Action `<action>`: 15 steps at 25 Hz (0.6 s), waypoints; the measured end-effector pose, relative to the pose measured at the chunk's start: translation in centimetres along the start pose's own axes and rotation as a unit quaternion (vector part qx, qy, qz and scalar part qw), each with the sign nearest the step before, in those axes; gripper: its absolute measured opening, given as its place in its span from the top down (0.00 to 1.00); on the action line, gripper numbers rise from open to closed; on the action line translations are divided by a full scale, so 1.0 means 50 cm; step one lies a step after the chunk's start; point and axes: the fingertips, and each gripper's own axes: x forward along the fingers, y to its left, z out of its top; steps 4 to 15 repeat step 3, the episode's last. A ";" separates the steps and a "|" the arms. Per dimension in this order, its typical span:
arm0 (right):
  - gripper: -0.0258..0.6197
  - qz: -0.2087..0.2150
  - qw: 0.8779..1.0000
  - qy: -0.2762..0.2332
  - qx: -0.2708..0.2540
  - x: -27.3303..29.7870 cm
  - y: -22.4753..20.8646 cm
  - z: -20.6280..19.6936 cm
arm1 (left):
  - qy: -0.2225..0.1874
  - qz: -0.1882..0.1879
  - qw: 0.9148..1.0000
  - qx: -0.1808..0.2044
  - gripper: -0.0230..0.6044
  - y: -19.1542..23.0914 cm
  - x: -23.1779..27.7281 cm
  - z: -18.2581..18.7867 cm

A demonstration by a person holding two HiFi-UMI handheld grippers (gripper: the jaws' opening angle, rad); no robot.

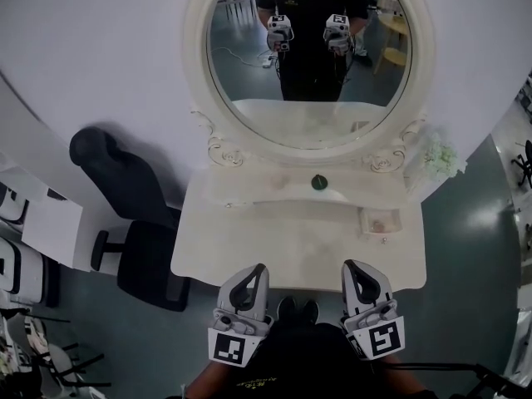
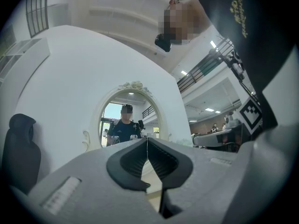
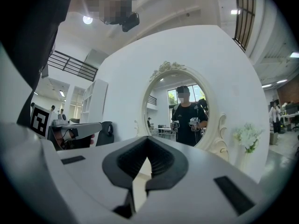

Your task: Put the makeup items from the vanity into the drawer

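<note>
A white vanity (image 1: 291, 248) stands under an oval mirror (image 1: 312, 65). On its raised back shelf lies a small dark round makeup item (image 1: 320, 182). A small drawer (image 1: 380, 221) stands open at the right of the shelf, and something pale pink shows inside it. My left gripper (image 1: 258, 270) and right gripper (image 1: 350, 268) hover side by side over the vanity's front edge. Both are shut and empty. In the left gripper view the left gripper's (image 2: 147, 142) jaws meet, and in the right gripper view the right gripper's (image 3: 147, 142) jaws touch too.
A black office chair (image 1: 133, 223) stands to the left of the vanity. White flowers (image 1: 440, 158) sit at the mirror's right, also in the right gripper view as flowers (image 3: 246, 136). The mirror reflects the person with both grippers. The floor is grey.
</note>
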 end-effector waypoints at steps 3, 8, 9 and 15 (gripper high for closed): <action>0.96 0.001 1.000 -0.007 0.000 -0.003 0.005 0.003 | 0.002 0.000 1.000 -0.001 0.93 0.001 -0.005 0.001; 0.96 0.001 1.000 -0.007 0.000 -0.003 0.005 0.003 | 0.002 0.000 1.000 -0.001 0.93 0.001 -0.005 0.001; 0.96 0.001 1.000 -0.007 0.000 -0.003 0.005 0.003 | 0.002 0.000 1.000 -0.001 0.93 0.001 -0.005 0.001; 0.96 0.001 1.000 -0.007 0.000 -0.003 0.005 0.003 | 0.002 0.000 1.000 -0.001 0.93 0.001 -0.005 0.001</action>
